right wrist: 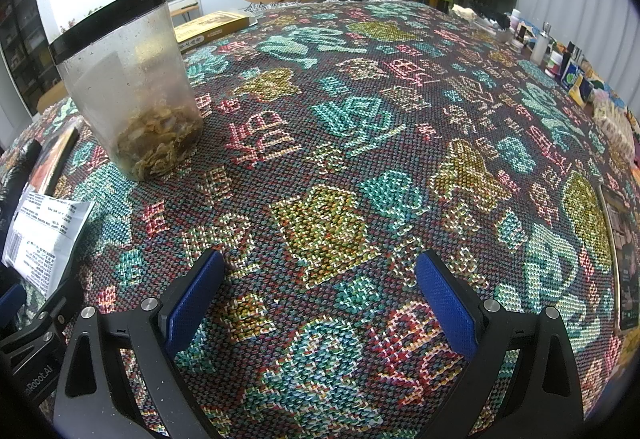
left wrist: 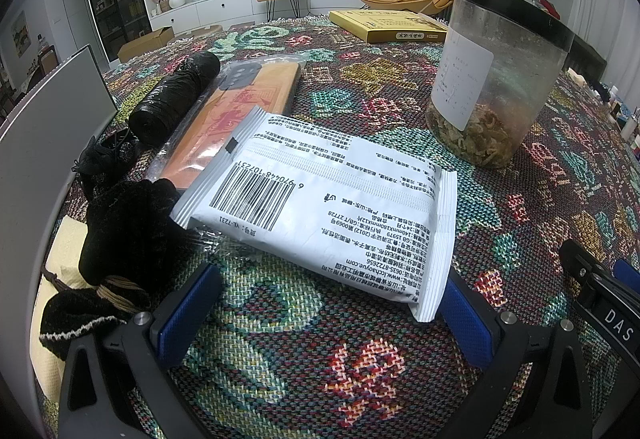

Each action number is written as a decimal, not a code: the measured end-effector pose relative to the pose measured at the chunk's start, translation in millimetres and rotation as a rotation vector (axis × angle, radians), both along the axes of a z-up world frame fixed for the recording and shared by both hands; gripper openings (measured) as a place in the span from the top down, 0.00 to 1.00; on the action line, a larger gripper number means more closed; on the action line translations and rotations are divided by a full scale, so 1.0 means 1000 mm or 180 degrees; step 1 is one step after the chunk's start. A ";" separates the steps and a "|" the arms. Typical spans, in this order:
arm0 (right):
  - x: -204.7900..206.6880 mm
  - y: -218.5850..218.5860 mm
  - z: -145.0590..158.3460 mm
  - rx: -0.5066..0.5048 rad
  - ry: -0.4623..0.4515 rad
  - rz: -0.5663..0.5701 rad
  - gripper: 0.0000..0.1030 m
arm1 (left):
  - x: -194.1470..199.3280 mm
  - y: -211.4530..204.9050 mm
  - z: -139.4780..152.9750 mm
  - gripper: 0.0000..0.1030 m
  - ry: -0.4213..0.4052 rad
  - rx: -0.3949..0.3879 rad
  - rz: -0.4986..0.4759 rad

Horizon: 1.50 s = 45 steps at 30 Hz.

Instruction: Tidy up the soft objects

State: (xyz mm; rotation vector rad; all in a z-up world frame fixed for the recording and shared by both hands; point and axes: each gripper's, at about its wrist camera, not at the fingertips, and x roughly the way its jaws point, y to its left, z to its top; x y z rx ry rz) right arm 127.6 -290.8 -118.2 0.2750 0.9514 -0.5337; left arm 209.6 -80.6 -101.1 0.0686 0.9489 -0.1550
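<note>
A clear round plastic jar with a black lid stands upright on the multicoloured woven tablecloth, far right of my left gripper; dried yellowish flakes fill only its bottom, and a white label faces me. Far behind it lies a flat yellow box.

My left gripper sits low over the cloth, its blue-padded fingers spread wide apart, with the near corner of the white printed soft packet with a barcode lying just between them; I cannot tell if a pad touches it. Left of the packet sits a black knitted pouch, and beyond it a black roll beside an orange phone case in clear wrap.

My right gripper hovers over bare cloth, fingers equally wide apart and holding nothing; the packet is at its far left.
</note>
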 end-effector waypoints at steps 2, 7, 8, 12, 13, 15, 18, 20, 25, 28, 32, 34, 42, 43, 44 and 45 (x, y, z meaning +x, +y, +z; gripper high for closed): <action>0.000 0.000 0.000 0.0000 0.0000 0.0000 0.05 | 0.000 0.000 0.000 0.00 0.0000 0.0000 0.0000; 0.000 0.000 0.000 0.0000 0.0000 0.0000 0.05 | 0.000 0.000 0.000 0.00 0.0000 0.0000 0.0000; 0.000 0.000 0.000 0.0000 0.0000 0.0000 0.05 | 0.000 0.000 0.000 0.00 0.0000 0.0000 0.0000; 0.000 0.000 0.000 0.0000 0.0000 0.0000 0.05 | 0.001 0.000 0.000 0.00 0.0000 0.0000 0.0001; 0.000 0.000 0.000 0.0000 0.0000 0.0001 0.05 | 0.001 0.000 0.000 0.00 0.0000 0.0000 0.0001; 0.000 0.000 0.000 0.0000 0.0000 0.0000 0.05 | 0.001 0.000 0.000 0.00 0.0000 0.0001 0.0001; 0.000 0.000 0.000 0.0000 0.0000 0.0001 0.05 | -0.001 0.000 0.001 0.00 0.0043 -0.0006 -0.0059; 0.000 0.000 0.000 0.0000 0.0000 0.0000 0.05 | -0.005 0.000 0.001 0.00 0.0179 0.0002 -0.0202; 0.000 0.000 0.000 0.0000 0.0000 0.0000 0.05 | -0.045 0.015 0.003 0.00 0.0465 0.0113 -0.0687; 0.000 0.000 0.000 0.0000 0.0000 0.0000 0.05 | -0.071 0.030 0.004 0.00 0.0557 0.0158 -0.0923; 0.000 0.000 0.000 0.0000 0.0000 0.0000 0.05 | -0.096 0.040 0.003 0.00 0.0426 0.0158 -0.1120; 0.000 0.000 0.000 0.0000 0.0000 0.0000 0.05 | -0.106 0.045 0.004 0.00 0.0368 0.0133 -0.1182; 0.000 0.000 0.000 0.0000 0.0000 0.0000 0.05 | -0.122 0.050 0.007 0.00 0.0359 0.0144 -0.1283; 0.000 0.000 0.000 -0.0001 0.0000 0.0001 0.05 | -0.122 0.050 0.007 0.00 0.0365 0.0145 -0.1263; 0.000 0.000 0.000 -0.0001 0.0000 0.0001 0.05 | -0.125 0.050 0.007 0.00 0.0361 0.0144 -0.1243; 0.000 0.000 0.000 -0.0001 0.0000 0.0001 0.05 | -0.127 0.051 0.007 0.00 0.0351 0.0142 -0.1220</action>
